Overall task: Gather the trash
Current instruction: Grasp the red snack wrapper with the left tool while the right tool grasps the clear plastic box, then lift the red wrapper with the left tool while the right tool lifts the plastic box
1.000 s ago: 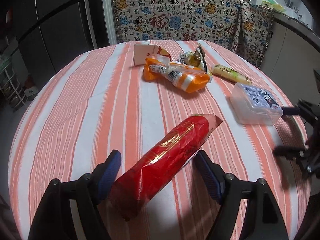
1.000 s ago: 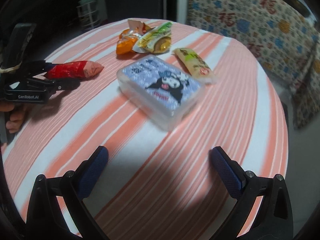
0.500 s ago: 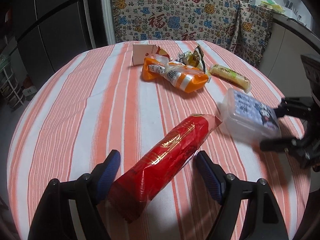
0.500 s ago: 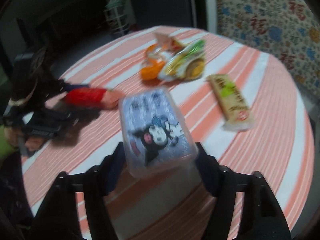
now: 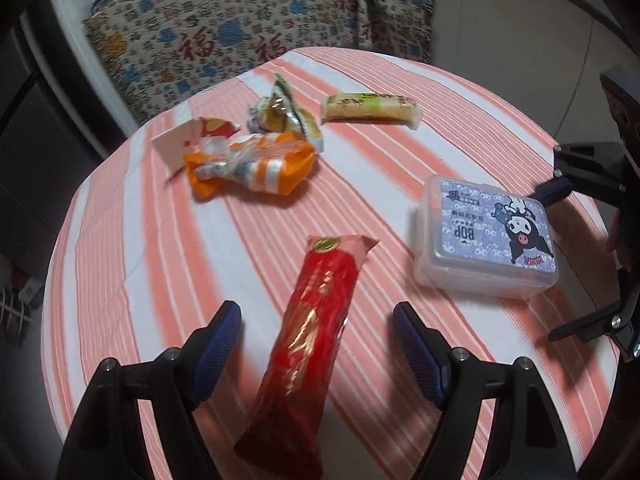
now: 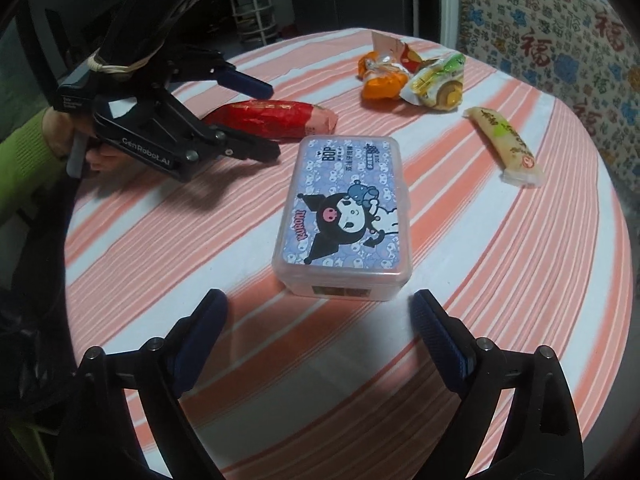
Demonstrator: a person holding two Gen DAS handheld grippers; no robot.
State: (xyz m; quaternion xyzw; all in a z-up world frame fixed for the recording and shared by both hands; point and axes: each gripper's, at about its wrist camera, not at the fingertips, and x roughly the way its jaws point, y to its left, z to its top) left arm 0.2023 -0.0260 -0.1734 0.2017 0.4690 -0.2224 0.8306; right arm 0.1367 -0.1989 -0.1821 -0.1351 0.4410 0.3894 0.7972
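A long red wrapper (image 5: 312, 340) lies on the striped table between the open fingers of my left gripper (image 5: 316, 344); it also shows in the right wrist view (image 6: 272, 118). A clear plastic box with a cartoon lid (image 6: 344, 216) stands just ahead of my open right gripper (image 6: 320, 332), apart from it; it also shows in the left wrist view (image 5: 492, 236). An orange wrapper (image 5: 256, 166), a crumpled yellow-green wrapper (image 5: 280, 114) and a pale yellow bar (image 5: 370, 108) lie farther back.
The round table has an orange-and-white striped cloth (image 5: 132, 216). A chair with a patterned cover (image 5: 224, 28) stands behind it. A white card (image 5: 176, 142) lies by the orange wrapper. A wire rack (image 6: 252, 20) stands beyond the table.
The plastic box, held and carried left by my right gripper half a second ago, now rests on the table with the right gripper open behind it. The left gripper has turned rightward around the red wrapper.
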